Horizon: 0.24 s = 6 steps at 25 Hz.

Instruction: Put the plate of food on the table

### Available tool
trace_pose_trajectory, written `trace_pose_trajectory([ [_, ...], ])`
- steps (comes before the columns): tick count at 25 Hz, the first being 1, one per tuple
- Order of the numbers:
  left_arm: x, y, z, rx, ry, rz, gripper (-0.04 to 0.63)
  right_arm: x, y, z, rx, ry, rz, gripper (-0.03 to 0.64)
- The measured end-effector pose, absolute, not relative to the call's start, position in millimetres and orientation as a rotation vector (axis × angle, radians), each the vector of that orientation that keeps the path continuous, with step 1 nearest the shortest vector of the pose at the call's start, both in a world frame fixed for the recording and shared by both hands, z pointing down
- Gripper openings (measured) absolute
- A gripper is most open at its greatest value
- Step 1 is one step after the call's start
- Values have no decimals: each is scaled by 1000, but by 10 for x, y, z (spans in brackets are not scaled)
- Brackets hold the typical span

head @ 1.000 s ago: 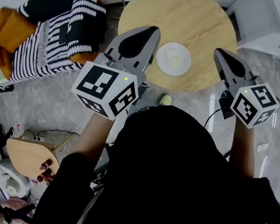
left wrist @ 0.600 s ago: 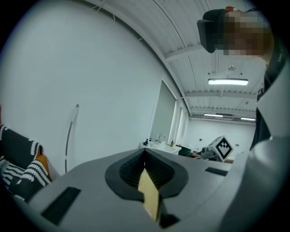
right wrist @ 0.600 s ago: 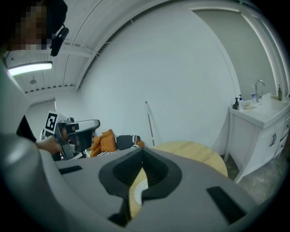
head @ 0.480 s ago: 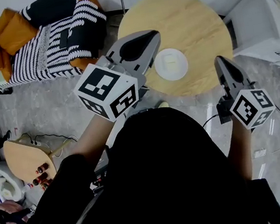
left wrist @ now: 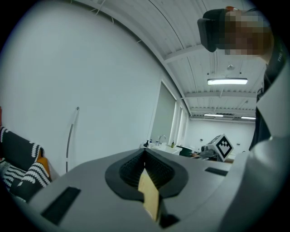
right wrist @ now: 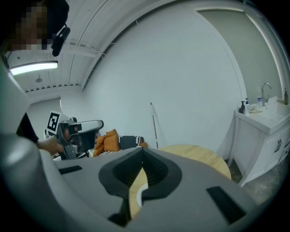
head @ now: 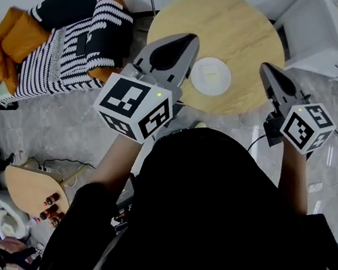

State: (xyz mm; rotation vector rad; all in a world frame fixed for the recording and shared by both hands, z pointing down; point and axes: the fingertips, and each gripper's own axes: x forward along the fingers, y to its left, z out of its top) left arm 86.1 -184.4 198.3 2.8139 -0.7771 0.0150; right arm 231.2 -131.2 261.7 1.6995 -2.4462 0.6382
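Note:
A white plate (head: 210, 76) with pale food lies on the round wooden table (head: 226, 19), near the table's front edge. My left gripper (head: 191, 36) hangs raised just left of the plate, its jaws shut with nothing between them (left wrist: 145, 153). To the right of the plate and nearer to me, my right gripper (head: 265, 67) is shut and empty too (right wrist: 143, 152). Neither gripper touches the plate. In the right gripper view the table (right wrist: 199, 154) shows beyond the jaws, and a sliver of the plate (right wrist: 138, 196) shows under them.
A sofa (head: 57, 41) with a striped blanket and orange cushions stands at the back left. A white cabinet (head: 324, 28) stands right of the table. A small wooden side table (head: 34, 189) with bottles is at the left, with a person (head: 7, 257) near it.
The plate has stayed on the table. Both grippers stay shut and have only drifted slightly with the view.

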Motion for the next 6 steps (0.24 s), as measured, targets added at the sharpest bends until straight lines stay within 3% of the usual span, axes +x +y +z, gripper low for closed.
trace_pose_trajectory([
  [6, 800, -1823, 1976, 2813, -786, 12, 6, 2225, -1287, 2596, 1678, -2457, 622, 8],
])
